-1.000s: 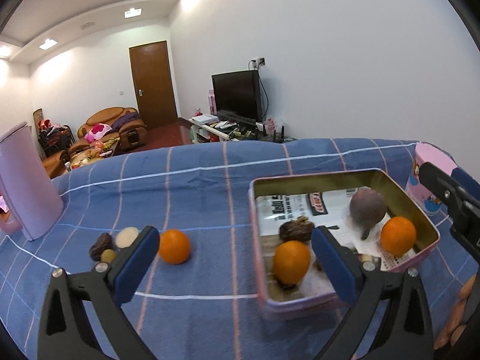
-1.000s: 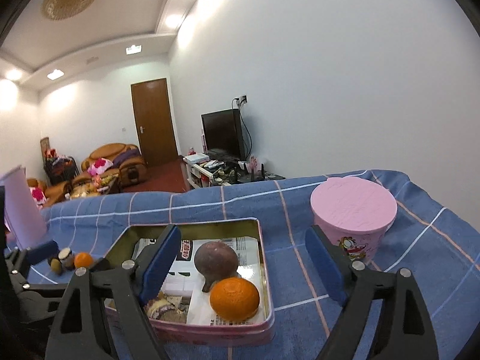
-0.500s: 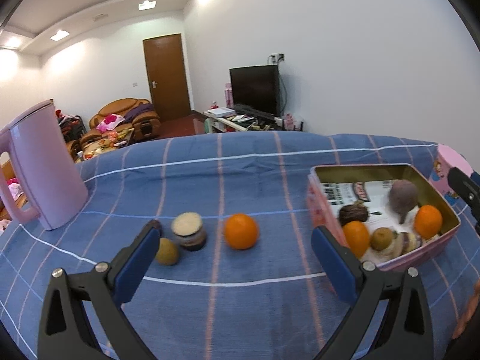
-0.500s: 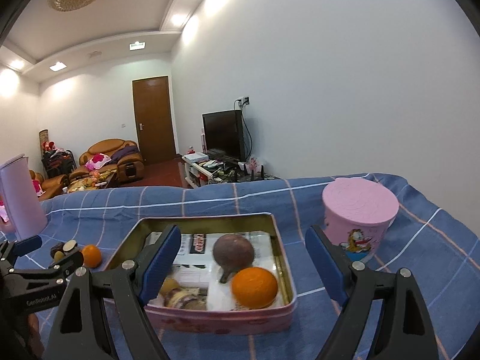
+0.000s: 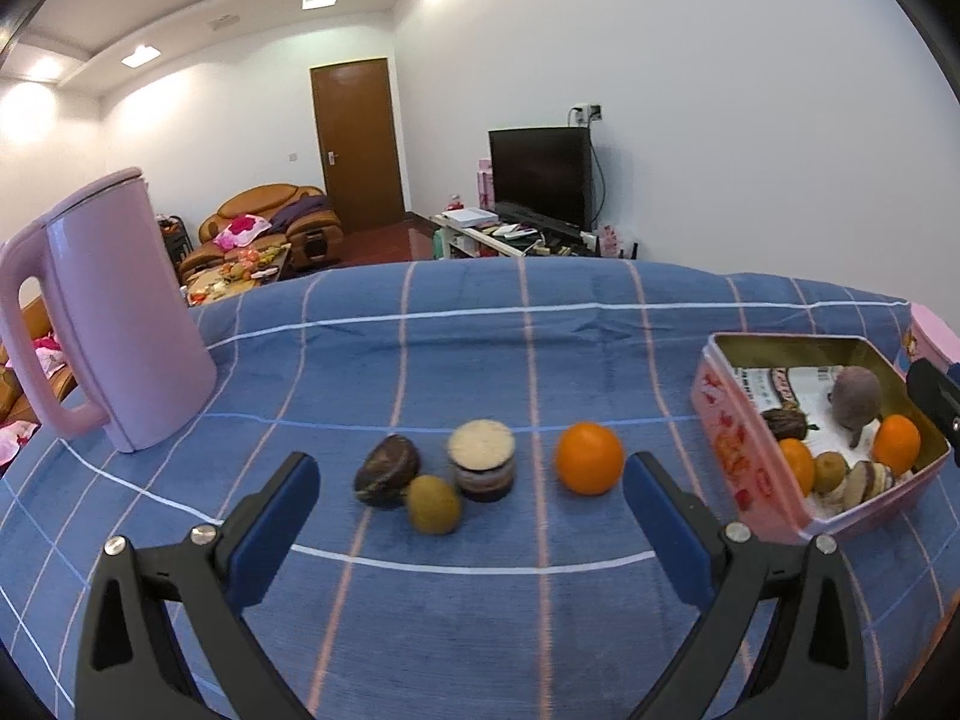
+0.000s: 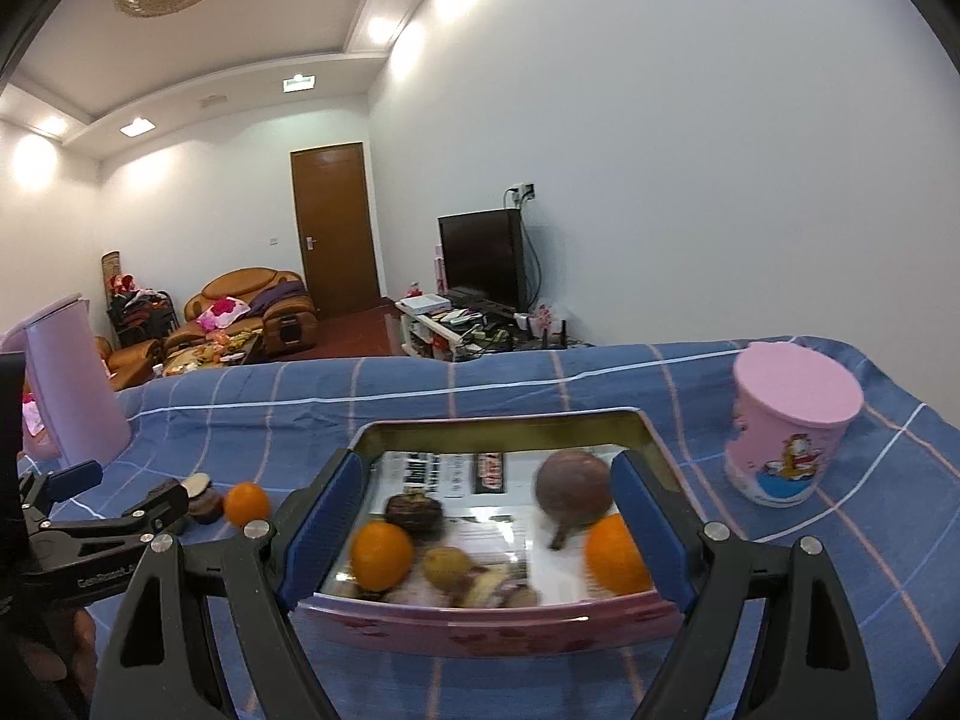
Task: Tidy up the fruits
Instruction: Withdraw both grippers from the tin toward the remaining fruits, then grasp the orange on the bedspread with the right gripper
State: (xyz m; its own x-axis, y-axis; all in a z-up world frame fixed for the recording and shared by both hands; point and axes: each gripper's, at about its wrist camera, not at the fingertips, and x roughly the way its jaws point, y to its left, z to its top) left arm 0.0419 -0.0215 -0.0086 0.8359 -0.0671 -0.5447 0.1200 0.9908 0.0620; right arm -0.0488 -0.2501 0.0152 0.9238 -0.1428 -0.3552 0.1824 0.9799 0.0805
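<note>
On blue checked tablecloth point(image 5: 456, 348): pink kettle point(image 5: 114, 324) at far left, upright, handle turned toward left edge. Right of centre: pink rectangular tin point(image 5: 744, 474), open, long axis running away from camera in left wrist view, paper-lined. Inside tin, counted: two oranges point(image 6: 381, 555), one round brown-purple fruit point(image 6: 573, 489) with stem pointing toward camera, one dark fruit point(image 6: 414, 510), one kiwi point(image 6: 447, 564), some sliced pieces, blurred. Beyond tin, at right: one pink lidded tub point(image 6: 786, 420), upright. Loose on cloth between kettle and tin, four items: one orange point(image 5: 589, 458), nearest tin; one small layered jar-like piece point(image 5: 482, 459), upright; one dark brown fruit point(image 5: 387, 470); one kiwi point(image 5: 433, 504), touching both. Left gripper point(image 5: 471, 516): jaws wide apart, empty, loose items just ahead. Right gripper point(image 6: 489, 531): jaws wide apart, empty, tin in front.
</note>
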